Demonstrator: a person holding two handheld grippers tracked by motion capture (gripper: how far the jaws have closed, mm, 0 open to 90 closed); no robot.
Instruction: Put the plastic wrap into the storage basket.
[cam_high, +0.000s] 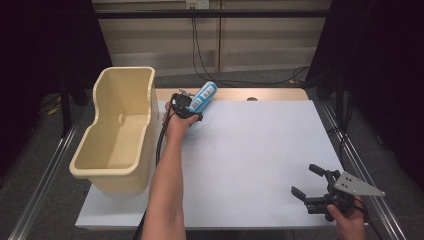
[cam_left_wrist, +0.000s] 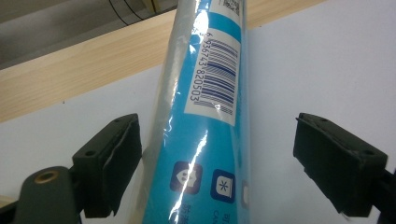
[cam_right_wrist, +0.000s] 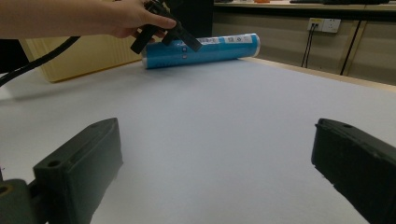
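A blue cylindrical pack (cam_high: 205, 96) with a white barcode label lies on the white table top (cam_high: 250, 160) near its far edge. My left gripper (cam_high: 187, 107) is open and straddles the pack's near end. In the left gripper view the pack (cam_left_wrist: 205, 116) runs up between the jaws of my left gripper (cam_left_wrist: 217, 126); the left pad (cam_left_wrist: 116, 163) is close against it and the right pad (cam_left_wrist: 336, 163) stands well apart. My right gripper (cam_high: 303, 179) is open over the table's near right corner, holding nothing. In the right gripper view, past the jaws of my right gripper (cam_right_wrist: 215, 140), I see the pack (cam_right_wrist: 210, 46) and the left gripper (cam_right_wrist: 166, 30) far off.
A tall beige plastic bin (cam_high: 82, 165) stands at the table's left side, beside my left forearm, and also appears in the right gripper view (cam_right_wrist: 84, 56). A wooden strip (cam_high: 270, 94) borders the far edge. Metal rails (cam_high: 45, 175) flank the table.
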